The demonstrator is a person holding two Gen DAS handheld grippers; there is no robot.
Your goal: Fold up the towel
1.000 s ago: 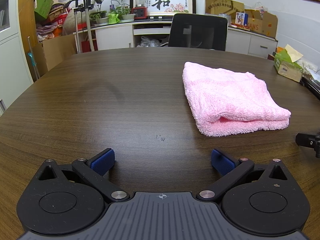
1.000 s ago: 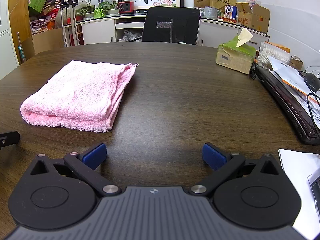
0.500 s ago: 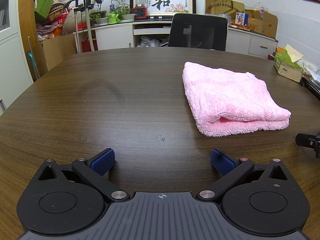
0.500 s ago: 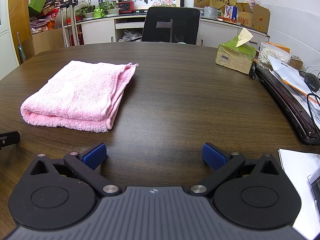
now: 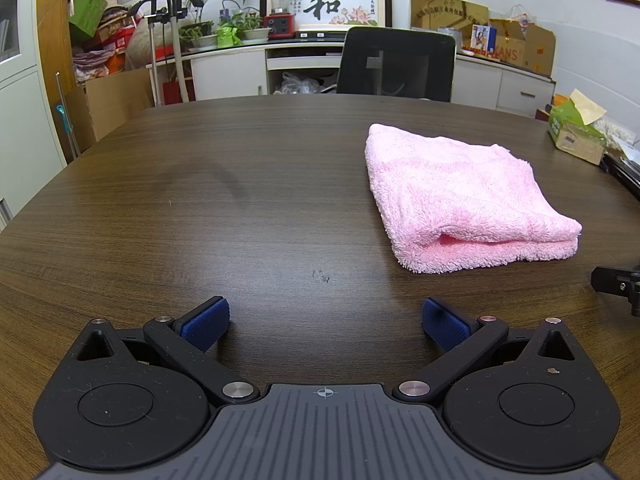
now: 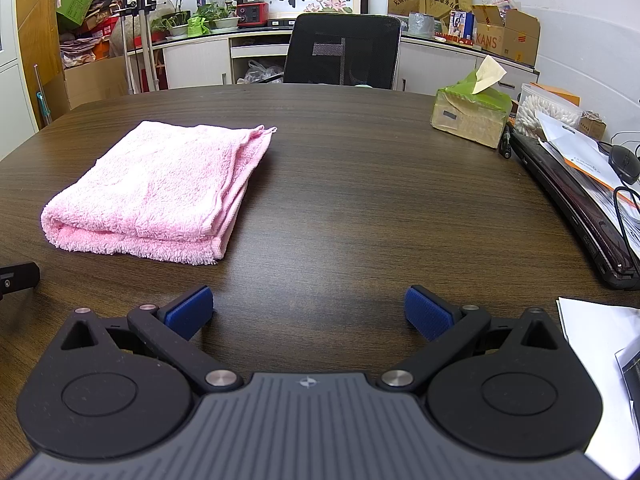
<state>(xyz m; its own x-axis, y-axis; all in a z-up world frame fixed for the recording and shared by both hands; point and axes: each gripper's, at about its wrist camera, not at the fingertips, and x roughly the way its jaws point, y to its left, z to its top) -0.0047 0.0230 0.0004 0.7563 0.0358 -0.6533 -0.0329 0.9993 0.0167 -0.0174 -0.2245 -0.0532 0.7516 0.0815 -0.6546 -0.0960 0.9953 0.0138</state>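
Left tongs (image 5: 326,322): jaws spread wide, nothing held, low over bare desk (image 5: 200,208). Right tongs (image 6: 309,312): same, wide apart, empty. Pink towel (image 5: 464,196) lies folded flat on desk, several layers, thick fold edge facing the tongs; sits ahead, betw. both tongs, clear of each. Right of desk: tissue box (image 6: 470,114), laptop (image 6: 568,208), papers. Black chair (image 6: 342,50) at far side.

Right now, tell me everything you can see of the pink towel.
The pink fluffy terry towel lies folded flat in stacked layers on the dark wooden table, a rounded fold at one near corner, loose hemmed edges along its right side. Nothing touches it but the table; both grippers sit open, short of it.
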